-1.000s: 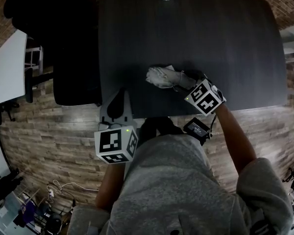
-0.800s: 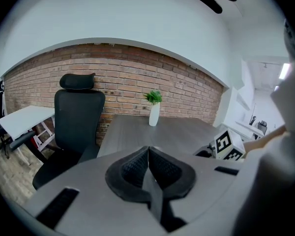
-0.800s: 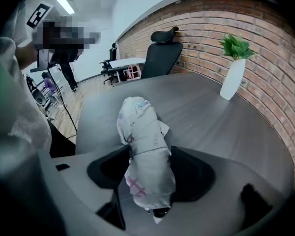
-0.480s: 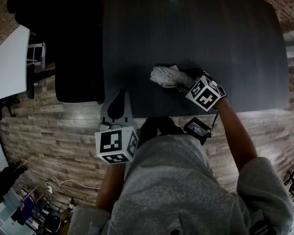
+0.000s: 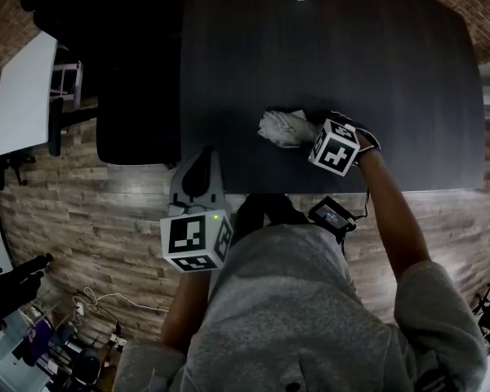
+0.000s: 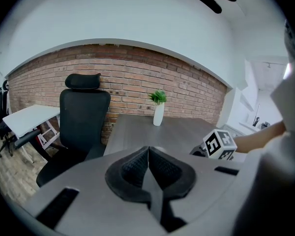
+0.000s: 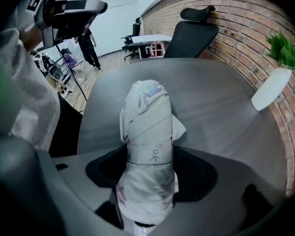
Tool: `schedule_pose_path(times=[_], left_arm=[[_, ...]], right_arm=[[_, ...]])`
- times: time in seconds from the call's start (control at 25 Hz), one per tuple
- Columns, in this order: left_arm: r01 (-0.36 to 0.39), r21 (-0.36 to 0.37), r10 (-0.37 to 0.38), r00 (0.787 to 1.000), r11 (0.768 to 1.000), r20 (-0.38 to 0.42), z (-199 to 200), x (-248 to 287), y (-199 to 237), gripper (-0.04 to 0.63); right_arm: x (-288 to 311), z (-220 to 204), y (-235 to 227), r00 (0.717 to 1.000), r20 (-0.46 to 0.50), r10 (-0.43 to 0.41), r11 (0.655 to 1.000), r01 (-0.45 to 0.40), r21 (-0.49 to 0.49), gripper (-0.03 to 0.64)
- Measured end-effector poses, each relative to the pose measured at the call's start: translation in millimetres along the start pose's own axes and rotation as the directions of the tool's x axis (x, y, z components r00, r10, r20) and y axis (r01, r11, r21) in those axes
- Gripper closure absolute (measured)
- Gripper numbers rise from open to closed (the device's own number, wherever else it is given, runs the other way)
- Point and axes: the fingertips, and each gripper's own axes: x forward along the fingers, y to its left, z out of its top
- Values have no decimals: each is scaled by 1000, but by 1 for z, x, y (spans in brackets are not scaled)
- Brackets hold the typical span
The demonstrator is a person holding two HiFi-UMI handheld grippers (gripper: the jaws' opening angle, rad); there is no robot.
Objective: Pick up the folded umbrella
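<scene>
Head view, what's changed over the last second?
The right gripper rolled and closed in over the folded umbrella. Its jaws have just been opening and now straddle the umbrella without clamping it. The umbrella stayed lying on the table, and the left gripper stayed shut, off the table's near edge.

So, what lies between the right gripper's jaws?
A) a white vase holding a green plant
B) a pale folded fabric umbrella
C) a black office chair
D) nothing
B: the right gripper straddles the pale folded fabric umbrella lying on the dark table. Its jaws are apart and have just been opening wider.
</scene>
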Motion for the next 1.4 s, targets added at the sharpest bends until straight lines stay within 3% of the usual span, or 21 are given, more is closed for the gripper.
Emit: schedule_pose_path(times=[0.4,0.84,1.0,1.16,1.4], left_arm=[[-7,-15,7,1000,1000,-1,-1,-4,3,580],[11,-12,-11,1000,1000,29,1,-18,2,580],[24,-14,-23,999,1000,40,2,-24,2,580],[47,-4,-47,998,999,44,2,-26,-4,580],[87,17,-88,994,996,58,5,-30,-22,580]], right_arm=[[12,-1,-4,999,-54,5,999,-2,44,337],[8,0,7,999,-31,-21,995,24,92,339],[14,-6,9,1000,23,-18,983,13,185,339],[-26,7,6,992,114,-61,955,25,294,339],[-80,12,4,930,336,-148,875,-34,482,339]])
